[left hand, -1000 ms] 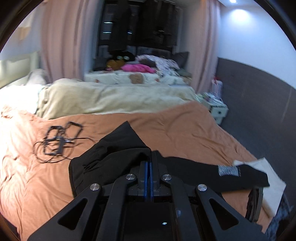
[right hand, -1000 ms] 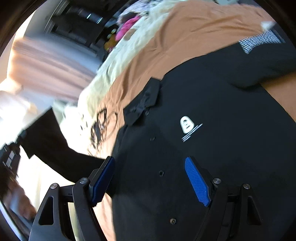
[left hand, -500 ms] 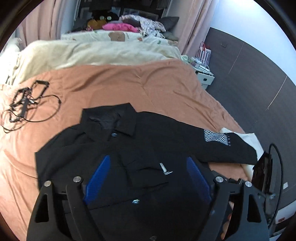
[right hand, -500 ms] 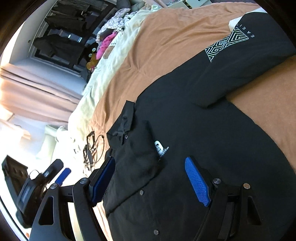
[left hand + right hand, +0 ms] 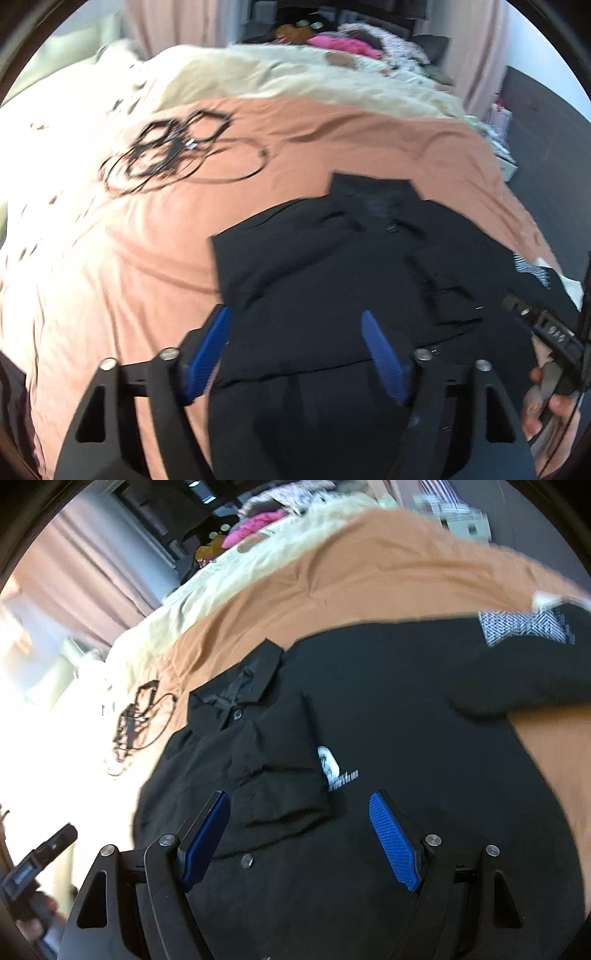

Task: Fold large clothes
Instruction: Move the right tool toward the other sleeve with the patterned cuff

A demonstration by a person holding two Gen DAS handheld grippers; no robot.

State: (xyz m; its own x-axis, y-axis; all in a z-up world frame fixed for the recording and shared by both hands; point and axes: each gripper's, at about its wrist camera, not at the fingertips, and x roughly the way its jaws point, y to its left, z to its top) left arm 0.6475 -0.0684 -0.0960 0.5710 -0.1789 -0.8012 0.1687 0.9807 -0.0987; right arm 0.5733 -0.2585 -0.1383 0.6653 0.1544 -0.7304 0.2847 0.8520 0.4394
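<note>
A black button-up shirt [image 5: 332,280] lies face up on the orange bedspread [image 5: 110,277], collar [image 5: 255,679] towards the pillows. One sleeve [image 5: 280,768] lies folded across the chest, partly covering the white logo [image 5: 328,764]. The other sleeve, with a patterned patch [image 5: 517,627], stretches out to the right. My left gripper [image 5: 293,317] hovers over the shirt's left side; its jaws are closing, with cloth below them but nothing pressed between them. My right gripper [image 5: 298,799] hovers over the chest by the folded sleeve, jaws opening slightly and empty.
A tangle of black cables [image 5: 177,151] lies on the bedspread beyond the shirt's left shoulder. A cream duvet [image 5: 295,77] and a pile of clothes [image 5: 340,42] lie further back. A hand [image 5: 554,402] shows at the right edge. Dark floor runs along the bed's right side.
The left gripper let go of the black sleeve, opened, and sank towards the shirt's left side. The sleeve now lies across the chest. The right gripper shifted and rolled a little, staying open.
</note>
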